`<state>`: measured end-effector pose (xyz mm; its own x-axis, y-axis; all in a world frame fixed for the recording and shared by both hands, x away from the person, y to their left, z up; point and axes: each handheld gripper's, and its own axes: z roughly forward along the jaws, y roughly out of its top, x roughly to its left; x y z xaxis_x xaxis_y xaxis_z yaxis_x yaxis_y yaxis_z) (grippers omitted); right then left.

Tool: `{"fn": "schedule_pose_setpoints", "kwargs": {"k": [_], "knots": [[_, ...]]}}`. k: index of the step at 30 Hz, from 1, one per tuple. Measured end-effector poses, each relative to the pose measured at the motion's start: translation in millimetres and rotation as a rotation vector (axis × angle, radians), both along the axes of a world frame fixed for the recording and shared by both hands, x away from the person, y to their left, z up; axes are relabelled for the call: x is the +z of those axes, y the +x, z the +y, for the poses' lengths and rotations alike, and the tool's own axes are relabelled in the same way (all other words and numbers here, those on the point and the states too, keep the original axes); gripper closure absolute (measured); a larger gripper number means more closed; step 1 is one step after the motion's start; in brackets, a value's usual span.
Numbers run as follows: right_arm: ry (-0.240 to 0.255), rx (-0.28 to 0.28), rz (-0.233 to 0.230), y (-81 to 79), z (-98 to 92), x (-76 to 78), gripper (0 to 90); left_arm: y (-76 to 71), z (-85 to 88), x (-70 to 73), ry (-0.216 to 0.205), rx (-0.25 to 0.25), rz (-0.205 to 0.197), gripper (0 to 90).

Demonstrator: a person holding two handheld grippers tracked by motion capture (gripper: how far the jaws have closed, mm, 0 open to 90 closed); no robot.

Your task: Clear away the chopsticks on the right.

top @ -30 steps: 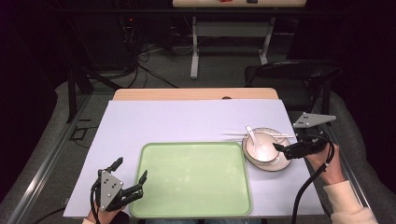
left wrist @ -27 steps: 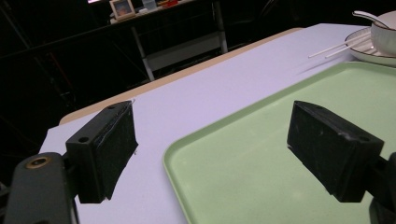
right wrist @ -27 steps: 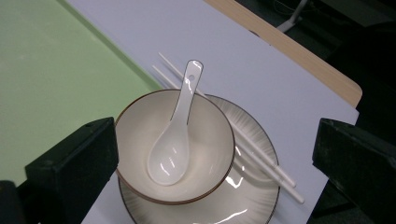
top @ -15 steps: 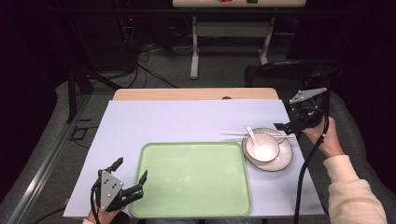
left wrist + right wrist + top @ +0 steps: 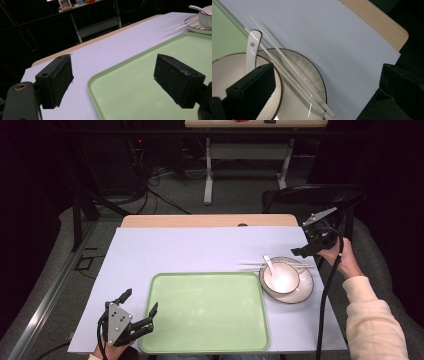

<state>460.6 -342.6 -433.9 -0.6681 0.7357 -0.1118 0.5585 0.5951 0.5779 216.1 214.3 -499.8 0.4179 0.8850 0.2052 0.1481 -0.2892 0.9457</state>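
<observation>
A white bowl (image 5: 281,279) sits on a dark-rimmed plate (image 5: 304,289) at the table's right. A white spoon (image 5: 268,263) rests in the bowl, and two white chopsticks (image 5: 252,264) lie across the plate's far rim. My right gripper (image 5: 306,249) hovers open, just beyond and right of the plate, with nothing between its jaws. From the right gripper view, the chopsticks (image 5: 292,67), spoon (image 5: 252,50) and plate (image 5: 307,72) lie below it. My left gripper (image 5: 141,301) stands open at the near left corner of the green tray (image 5: 207,312), straddling the tray's edge (image 5: 100,82).
A pale lilac sheet (image 5: 190,250) covers the wooden table (image 5: 200,220). The table's right edge (image 5: 382,22) runs close by my right gripper. A dark chair (image 5: 310,195) stands behind the far right corner. Cables and a table's legs are on the floor beyond.
My right gripper has drawn back from above the bowl, moving away and to the right past the plate's rim. The left gripper has stayed put.
</observation>
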Motion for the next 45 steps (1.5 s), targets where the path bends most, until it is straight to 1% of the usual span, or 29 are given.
{"fn": "schedule_pose_setpoints", "kwargs": {"k": [1,5,6,7,8,9,10,12,13,14,15,16,17,22,24,25,26,27,28,29,30,31,33,34,35,37,38,41,45], "knots": [[0.0,0.0,0.0,0.0,0.0,0.0,9.8,0.0,0.0,0.0,0.0,0.0,0.0,15.4],[0.0,0.0,0.0,0.0,0.0,0.0,9.8,-1.3,1.6,-0.3,-0.007,0.004,-0.003,15.3],[-0.033,0.014,0.117,17.8,3.5,-21.0,9.8,-1.3,1.6,-0.3,-0.007,0.004,-0.003,15.3],[-0.033,0.014,0.117,17.8,3.5,-21.0,31.6,-1.1,2.4,-0.1,-0.009,0.007,-0.001,15.3],[-0.061,0.043,0.16,22.2,6.6,-29.3,42.0,-1.1,1.7,-0.1,-0.007,0.002,0.0,15.4],[-0.067,0.047,0.171,23.0,8.3,-31.9,44.8,-0.9,1.3,-0.1,-0.001,-0.002,0.001,15.3],[-0.075,0.068,0.185,23.6,9.8,-34.4,46.5,-0.8,0.8,-0.1,0.0,-0.001,0.0,15.3],[-0.102,0.086,0.203,23.9,13.9,-38.7,51.1,-0.8,0.8,0.0,-0.002,0.0,-0.001,15.3],[-0.103,0.1,0.215,23.3,16.1,-40.6,52.8,-0.8,1.0,0.1,-0.001,-0.001,0.0,15.3],[-0.109,0.088,0.231,22.0,18.7,-42.0,54.7,-0.8,1.1,0.1,-0.001,-0.001,0.0,15.4],[-0.118,0.097,0.243,22.2,20.2,-43.6,56.0,-0.8,1.1,0.1,-0.001,-0.001,0.0,15.3],[-0.126,0.135,0.233,24.2,20.4,-45.2,57.2,-0.8,0.9,0.0,-0.001,0.0,-0.001,15.3],[-0.128,0.139,0.239,24.4,21.4,-46.5,60.2,-0.8,0.8,0.0,-0.002,0.0,-0.001,15.4],[-0.165,0.169,0.257,25.1,25.7,-50.6,66.1,-0.9,0.6,0.1,-0.002,0.001,-0.002,15.4],[-0.172,0.165,0.27,25.3,26.8,-51.9,68.9,-0.8,0.5,0.0,-0.002,0.001,-0.001,15.3],[-0.183,0.177,0.261,26.3,27.0,-52.3,69.8,-0.8,0.5,0.0,-0.001,0.001,-0.001,15.4],[-0.182,0.176,0.256,26.5,27.4,-53.2,71.1,-0.8,0.6,0.0,-0.001,0.0,-0.001,15.4],[-0.188,0.176,0.267,26.7,27.9,-53.0,71.9,-0.8,0.8,0.0,-0.002,0.001,-0.001,15.4],[-0.191,0.189,0.264,27.5,28.1,-53.8,72.2,-0.7,1.0,0.1,-0.002,0.001,0.0,15.3],[-0.185,0.185,0.264,27.6,28.5,-55.2,73.1,-0.8,1.1,0.1,-0.002,0.001,0.0,15.3],[-0.195,0.183,0.265,27.7,29.0,-55.1,74.1,-0.8,1.1,0.1,-0.002,0.002,0.0,15.3],[-0.201,0.211,0.256,29.1,29.0,-55.9,74.1,-0.8,1.1,0.1,-0.003,0.002,0.0,15.4],[-0.206,0.207,0.261,28.7,30.7,-56.9,75.3,-0.8,1.1,0.1,-0.001,0.001,0.0,15.3],[-0.208,0.215,0.259,28.8,31.2,-57.7,75.7,-0.9,1.1,0.1,-0.001,0.002,0.0,15.4],[-0.221,0.221,0.265,29.1,31.9,-57.1,76.2,-0.9,1.1,0.1,-0.004,0.003,0.0,15.4],[-0.22,0.234,0.259,29.3,32.9,-58.1,76.7,-1.0,1.4,0.1,-0.005,0.004,-0.001,15.4],[-0.239,0.249,0.264,29.1,34.2,-57.4,76.7,-1.0,1.4,0.1,-0.005,0.004,-0.001,15.3],[-0.233,0.267,0.251,29.3,34.9,-59.3,77.0,-1.1,1.4,0.1,-0.005,0.004,-0.001,15.4],[-0.264,0.289,0.245,30.0,37.0,-60.4,78.5,-1.1,1.4,0.1,-0.005,0.005,-0.001,15.3]]}}
